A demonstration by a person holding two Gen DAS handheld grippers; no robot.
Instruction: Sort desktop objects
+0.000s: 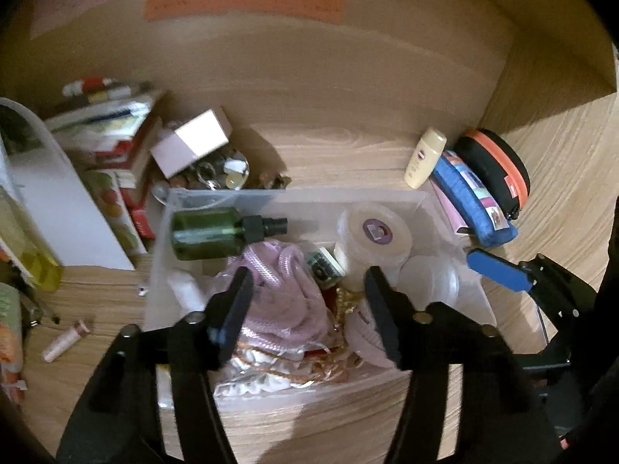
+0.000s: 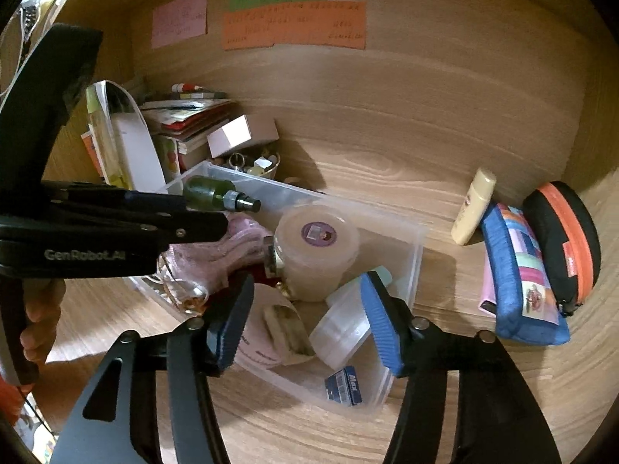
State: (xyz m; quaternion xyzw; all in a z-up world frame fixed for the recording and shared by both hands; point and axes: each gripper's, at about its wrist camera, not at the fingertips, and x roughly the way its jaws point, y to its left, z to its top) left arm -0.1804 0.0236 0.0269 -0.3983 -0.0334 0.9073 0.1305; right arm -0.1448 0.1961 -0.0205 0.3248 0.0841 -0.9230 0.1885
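Fingers [image 1: 232, 309] spread above bin [image 1: 294, 193]

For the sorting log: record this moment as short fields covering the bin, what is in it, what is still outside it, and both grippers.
bin: clear plastic bin on the wooden desk
in bin: green spray bottle, round tub with purple label, pink fabric, small blue box
outside, right of bin: cream lotion bottle, blue pencil case, black and orange zip case
left gripper: open, over the bin, holding nothing
right gripper: open, over the bin, holding nothing
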